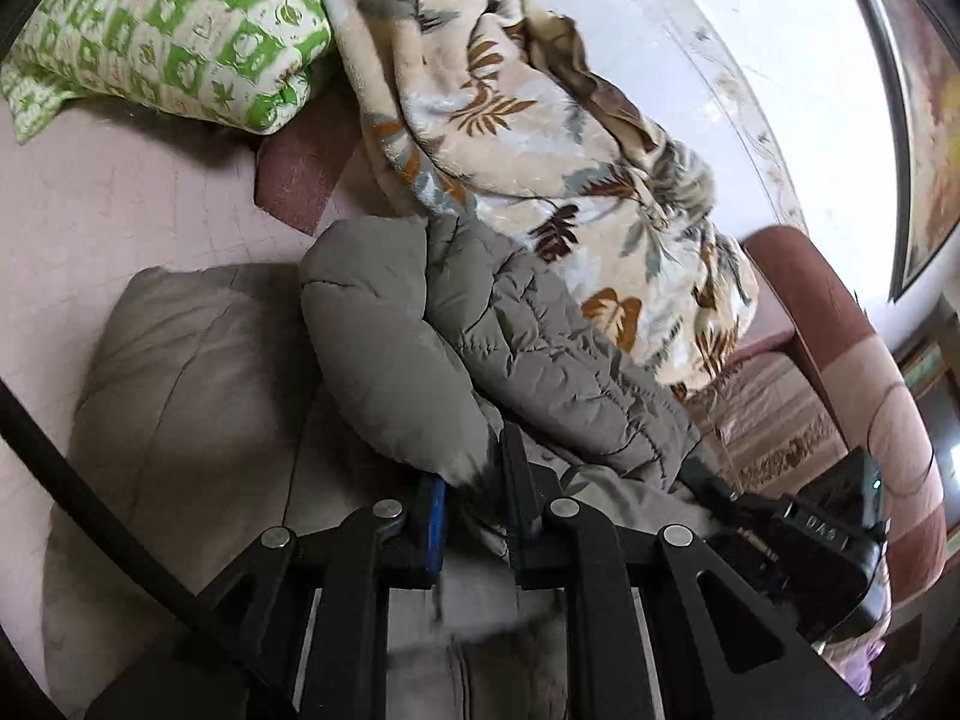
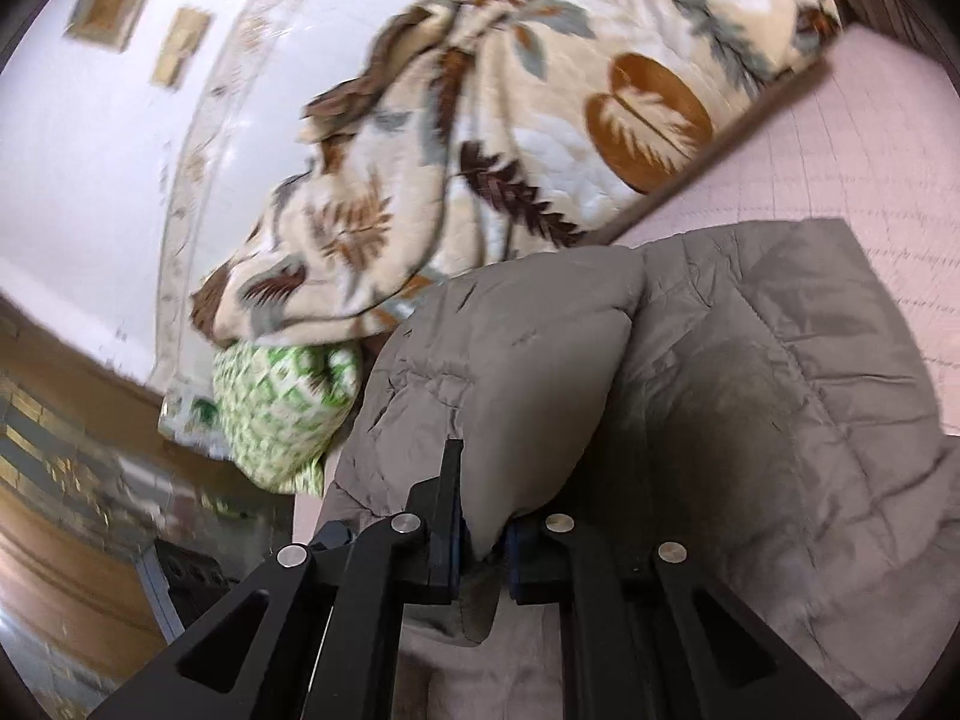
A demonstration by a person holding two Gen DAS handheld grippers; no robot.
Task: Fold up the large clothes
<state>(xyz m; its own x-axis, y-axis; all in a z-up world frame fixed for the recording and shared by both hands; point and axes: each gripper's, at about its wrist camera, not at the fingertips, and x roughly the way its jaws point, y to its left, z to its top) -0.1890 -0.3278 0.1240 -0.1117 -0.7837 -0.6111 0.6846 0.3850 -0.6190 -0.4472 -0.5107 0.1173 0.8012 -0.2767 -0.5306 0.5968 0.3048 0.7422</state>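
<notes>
A grey quilted padded jacket (image 1: pixel 540 348) lies bunched on a pink bed sheet (image 1: pixel 120 210). In the left wrist view my left gripper (image 1: pixel 474 486) is shut on a puffy fold of the jacket, and grey cloth fills the narrow gap between its black fingers. The right wrist view shows the same jacket (image 2: pixel 780 360), with a thick rolled fold rising between the fingers. My right gripper (image 2: pixel 483 534) is shut on that fold, pinching its lower edge. The black body of the right gripper (image 1: pixel 828 534) shows at the right edge of the left wrist view, low beside the jacket.
A beige leaf-print blanket (image 1: pixel 540 150) is heaped just behind the jacket and also fills the top of the right wrist view (image 2: pixel 480 150). A green and white pillow (image 1: pixel 168 30) lies at the bed's far corner. A brown-pink armchair (image 1: pixel 840 330) stands to the right.
</notes>
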